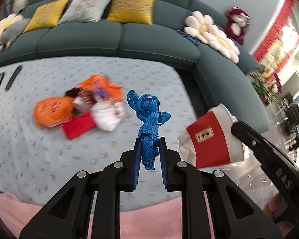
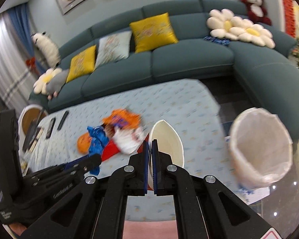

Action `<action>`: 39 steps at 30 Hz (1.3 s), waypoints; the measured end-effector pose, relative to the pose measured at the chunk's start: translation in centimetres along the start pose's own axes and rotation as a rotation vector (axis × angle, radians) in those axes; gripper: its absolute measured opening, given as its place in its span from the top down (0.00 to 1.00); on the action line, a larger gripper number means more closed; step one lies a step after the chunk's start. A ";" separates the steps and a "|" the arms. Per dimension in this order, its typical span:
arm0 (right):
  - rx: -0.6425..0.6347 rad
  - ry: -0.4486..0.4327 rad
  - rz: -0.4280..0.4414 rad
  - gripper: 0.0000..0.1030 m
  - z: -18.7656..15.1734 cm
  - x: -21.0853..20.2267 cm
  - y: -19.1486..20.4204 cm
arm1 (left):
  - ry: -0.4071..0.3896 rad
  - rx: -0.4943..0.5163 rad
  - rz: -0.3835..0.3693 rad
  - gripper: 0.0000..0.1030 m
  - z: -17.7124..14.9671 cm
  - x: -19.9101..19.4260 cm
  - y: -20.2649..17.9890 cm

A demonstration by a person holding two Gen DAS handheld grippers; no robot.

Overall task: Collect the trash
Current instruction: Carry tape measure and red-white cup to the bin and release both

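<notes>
My left gripper [image 1: 150, 142] is shut on a bundled blue tape measure [image 1: 148, 111], which hangs above the light blue tablecloth [image 1: 49, 149]. My right gripper [image 2: 149, 142] is shut on the rim of a paper cup [image 2: 167, 137], white inside with a red band [image 1: 209, 139] outside. The cup is lifted off the table and tilted. In the right wrist view the left gripper [image 2: 91, 162] sits lower left with the tape measure [image 2: 97, 137]. A trash pile [image 1: 79, 107] of orange bags, a red box and a white bag lies mid-table. A bin with a white liner [image 2: 261, 147] stands right of the table.
A teal corner sofa [image 1: 119, 37] with yellow and pale cushions, flower pillows and plush toys runs behind the table. Two dark remotes [image 1: 13, 77] lie at the table's far left. A pink cloth [image 1: 20, 209] covers the near edge. Dark floor [image 2: 229, 97] separates table and sofa.
</notes>
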State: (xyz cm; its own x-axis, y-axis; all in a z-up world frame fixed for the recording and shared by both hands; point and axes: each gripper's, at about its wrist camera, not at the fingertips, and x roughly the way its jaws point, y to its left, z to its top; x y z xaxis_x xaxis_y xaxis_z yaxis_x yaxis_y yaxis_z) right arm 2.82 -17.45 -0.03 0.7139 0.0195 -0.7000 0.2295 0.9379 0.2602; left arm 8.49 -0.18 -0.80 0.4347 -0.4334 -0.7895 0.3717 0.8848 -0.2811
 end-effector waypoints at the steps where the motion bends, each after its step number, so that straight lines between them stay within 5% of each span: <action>1: 0.012 -0.014 -0.013 0.96 0.4 -0.6 -1.2 | -0.001 0.019 -0.017 0.83 0.2 0.1 -1.5; 20: 0.219 -0.093 -0.218 0.96 1.5 -4.5 -20.3 | 0.130 0.252 -0.200 0.83 -0.4 8.2 -20.4; 35: 0.266 -0.053 -0.256 0.96 1.3 -1.4 -26.0 | 0.212 0.323 -0.212 0.82 -1.1 14.1 -26.4; 36: 0.270 -0.048 -0.260 0.96 1.3 -1.2 -26.1 | 0.215 0.317 -0.218 0.80 -1.1 14.3 -26.5; 37: 0.279 -0.048 -0.270 0.95 1.3 -1.1 -26.2 | 0.217 0.312 -0.216 0.66 -1.1 14.5 -26.5; 39: 0.294 -0.056 -0.284 0.80 1.3 -1.2 -26.4 | 0.208 0.297 -0.196 0.46 -0.9 14.6 -26.3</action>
State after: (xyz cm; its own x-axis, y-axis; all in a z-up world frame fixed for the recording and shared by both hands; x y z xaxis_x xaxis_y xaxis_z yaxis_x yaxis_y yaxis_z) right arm -3.25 -42.66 -5.15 0.6281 -0.2528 -0.7360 0.5961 0.7642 0.2463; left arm 4.32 -29.66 -5.41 0.1689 -0.5178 -0.8387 0.6650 0.6879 -0.2908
